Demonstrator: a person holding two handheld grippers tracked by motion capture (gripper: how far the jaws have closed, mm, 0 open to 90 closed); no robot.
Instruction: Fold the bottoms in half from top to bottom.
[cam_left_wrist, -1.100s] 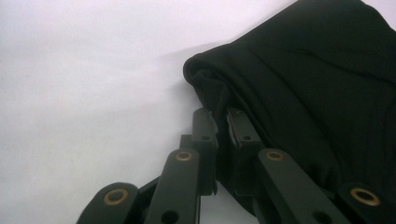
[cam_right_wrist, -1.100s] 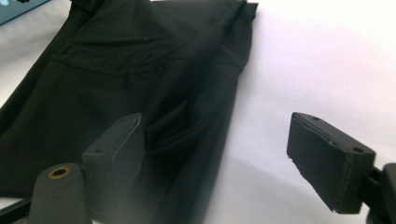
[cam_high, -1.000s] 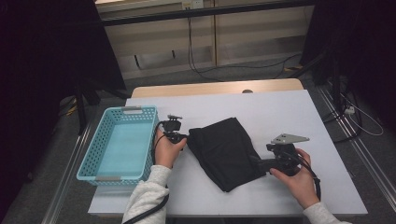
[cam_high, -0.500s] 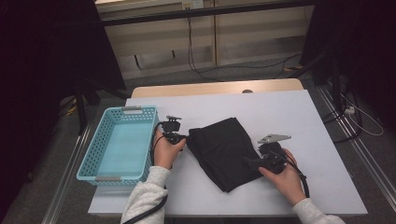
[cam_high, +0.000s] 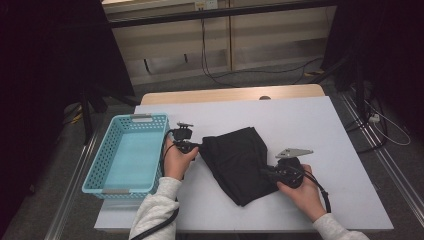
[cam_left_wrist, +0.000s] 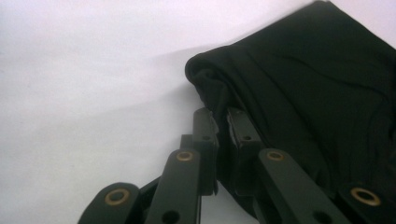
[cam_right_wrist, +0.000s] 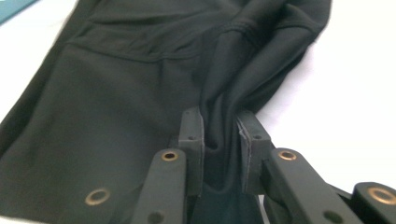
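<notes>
A folded black garment (cam_high: 239, 162) lies on the white table (cam_high: 300, 120). My left gripper (cam_high: 199, 146) is shut on the garment's left corner; in the left gripper view its jaws pinch a fold of the black garment (cam_left_wrist: 299, 88). My right gripper (cam_high: 265, 172) sits at the garment's right edge. Its jaws have just been closing, and in the right gripper view they squeeze a bunched ridge of the black garment (cam_right_wrist: 140, 84) between the fingers (cam_right_wrist: 191, 135).
A light blue plastic basket (cam_high: 95, 177) stands on the table's left side, beside my left hand. A wooden table edge (cam_high: 230, 94) runs behind the white top. Cables lie on the floor at the back and right.
My right gripper moved left onto the garment's right edge and closed on the cloth. The left gripper kept its hold and stayed in place.
</notes>
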